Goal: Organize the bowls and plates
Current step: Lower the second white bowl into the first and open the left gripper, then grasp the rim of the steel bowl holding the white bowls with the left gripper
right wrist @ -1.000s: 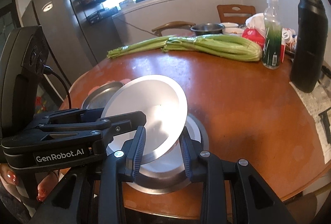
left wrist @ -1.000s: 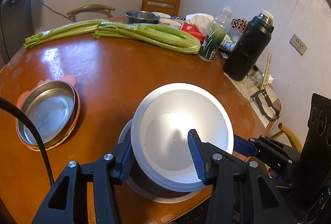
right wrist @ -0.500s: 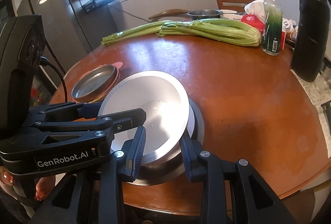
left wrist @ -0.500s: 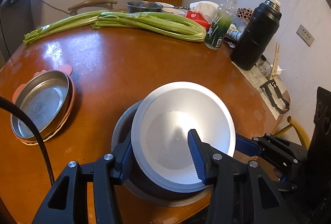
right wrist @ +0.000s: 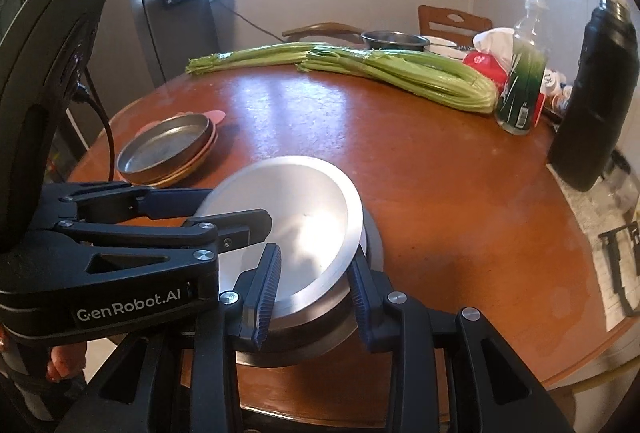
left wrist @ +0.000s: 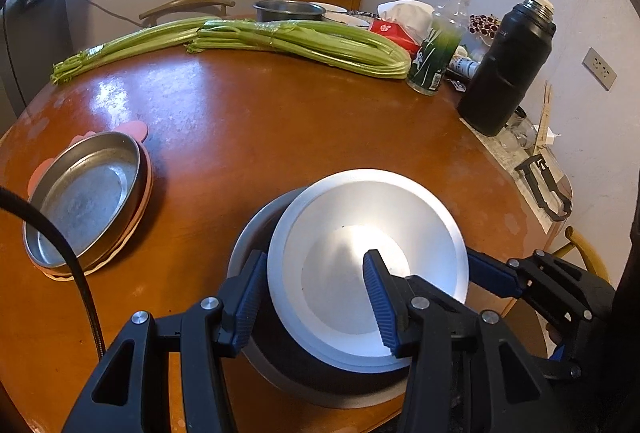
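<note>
Both hand-held grippers closed on the rim of one shallow plate, from adjoining sides.

The left hand-held gripper [left wrist: 316,293] reaches forward low over the near edge of the bench, its blue ribbed fingers [left wrist: 378,299] straddling the near rim of the tilted white plate [left wrist: 372,233]: one finger lies inside the dish, the other outside and below the rim. The right hand-held gripper [right wrist: 314,285] comes in from the right, its two blue pads [right wrist: 266,291] pinching the plate's [right wrist: 292,201] edge likewise. In the right wrist view, the left gripper's black body stands at the left, with the person's fingers [right wrist: 64,363] under it.
</note>
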Motion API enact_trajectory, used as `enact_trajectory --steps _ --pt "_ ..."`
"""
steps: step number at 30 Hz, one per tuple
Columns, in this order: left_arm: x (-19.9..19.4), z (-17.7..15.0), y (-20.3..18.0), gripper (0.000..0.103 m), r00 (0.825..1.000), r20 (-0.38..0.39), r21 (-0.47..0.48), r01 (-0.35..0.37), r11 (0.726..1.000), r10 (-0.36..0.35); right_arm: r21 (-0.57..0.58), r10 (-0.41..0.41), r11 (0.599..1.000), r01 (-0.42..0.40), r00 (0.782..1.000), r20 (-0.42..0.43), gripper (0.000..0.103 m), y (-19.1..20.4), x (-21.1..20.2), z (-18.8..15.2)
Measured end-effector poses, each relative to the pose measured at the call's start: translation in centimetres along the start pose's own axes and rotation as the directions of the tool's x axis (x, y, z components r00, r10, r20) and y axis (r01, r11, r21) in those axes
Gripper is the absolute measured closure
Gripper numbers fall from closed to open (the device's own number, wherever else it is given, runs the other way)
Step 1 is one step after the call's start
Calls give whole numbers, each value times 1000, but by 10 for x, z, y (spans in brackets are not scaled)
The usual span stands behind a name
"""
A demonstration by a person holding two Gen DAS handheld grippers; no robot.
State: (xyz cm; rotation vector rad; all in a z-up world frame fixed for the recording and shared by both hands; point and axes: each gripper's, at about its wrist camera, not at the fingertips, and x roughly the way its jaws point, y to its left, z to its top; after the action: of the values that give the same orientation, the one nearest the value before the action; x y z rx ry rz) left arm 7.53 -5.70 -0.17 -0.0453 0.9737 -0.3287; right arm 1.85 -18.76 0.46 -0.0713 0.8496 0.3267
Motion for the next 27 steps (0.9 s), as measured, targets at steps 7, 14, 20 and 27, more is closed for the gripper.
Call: enact_trajectory --steps 7,14,20,27 --pt "2 -1 6 53 1000 1 1 -27 1000 27 6 -2 1000 2 1000 3 67 -4 0 1" --pt "1 0 7 53 999 9 1 -41 999 41 19 -14 1000 14 1000 7 66 -8 -1 3" --pt "-3 3 8 53 998 12 3 -60 998 59 33 -22 999 22 1000 18 65 -12 -3 6" --pt "-3 2 14 52 997 8 -18 -71 997 71 78 -14 997 13 1000 8 56 -23 2 6"
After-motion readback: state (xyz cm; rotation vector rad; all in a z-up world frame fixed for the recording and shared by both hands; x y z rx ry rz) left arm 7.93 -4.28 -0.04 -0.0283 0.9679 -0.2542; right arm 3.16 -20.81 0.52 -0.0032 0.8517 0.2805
